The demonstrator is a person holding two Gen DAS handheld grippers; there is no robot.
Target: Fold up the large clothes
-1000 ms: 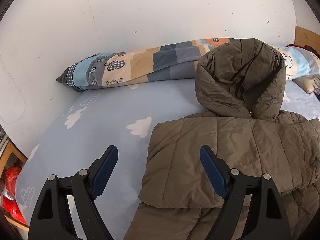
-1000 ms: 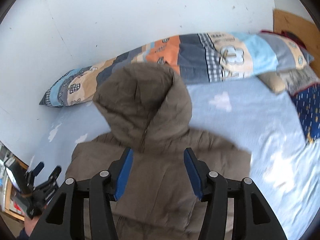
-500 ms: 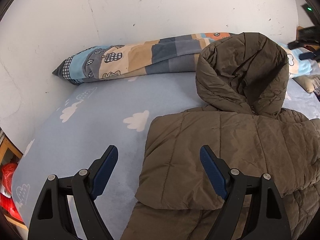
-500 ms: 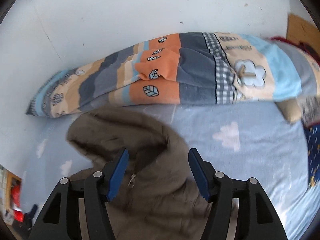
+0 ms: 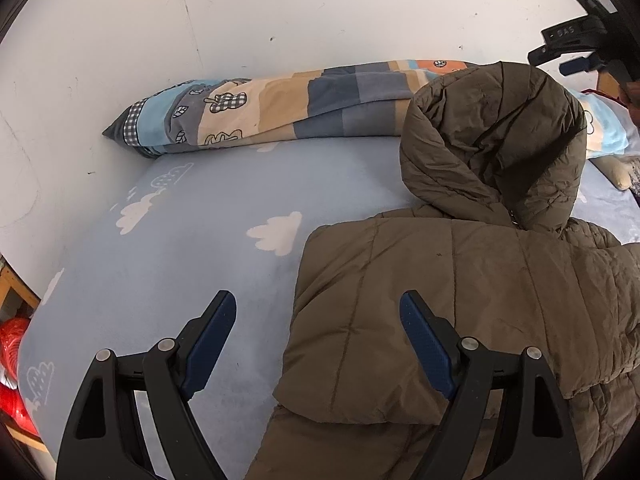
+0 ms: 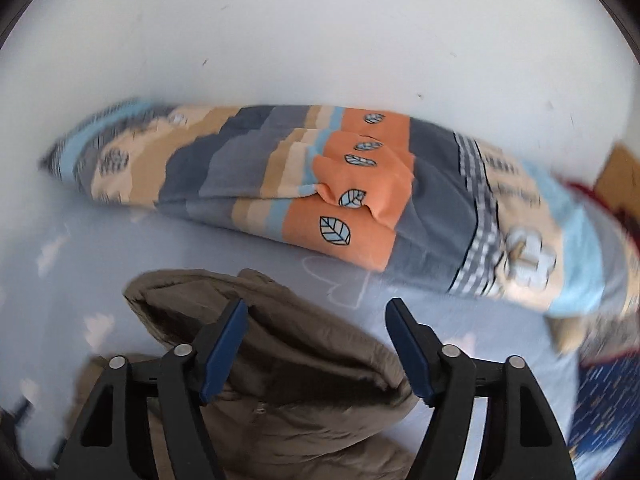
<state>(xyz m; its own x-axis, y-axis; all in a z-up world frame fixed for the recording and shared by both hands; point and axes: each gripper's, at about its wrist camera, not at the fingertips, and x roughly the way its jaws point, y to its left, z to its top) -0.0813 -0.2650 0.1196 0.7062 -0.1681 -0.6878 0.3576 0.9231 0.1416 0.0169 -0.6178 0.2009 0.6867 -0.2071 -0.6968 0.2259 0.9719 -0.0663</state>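
A brown quilted hooded jacket lies on the pale blue bed sheet, its sleeve folded across the front and its hood spread toward the wall. My left gripper hovers open over the jacket's left edge, nothing between its blue pads. In the right wrist view my right gripper hangs above the hood. Its jaws are opening and grip nothing; the hood's top edge lies beneath them. The right gripper also shows beyond the hood at the top right of the left wrist view.
A rolled patchwork quilt lies along the white wall behind the hood; the right wrist view shows this quilt close ahead. A dark blue patterned cloth sits at right. Red items lie beside the bed's left edge.
My right gripper moved forward from over the jacket's chest to above the hood near the quilt, and its jaws widened. The left gripper stayed over the jacket's left edge.
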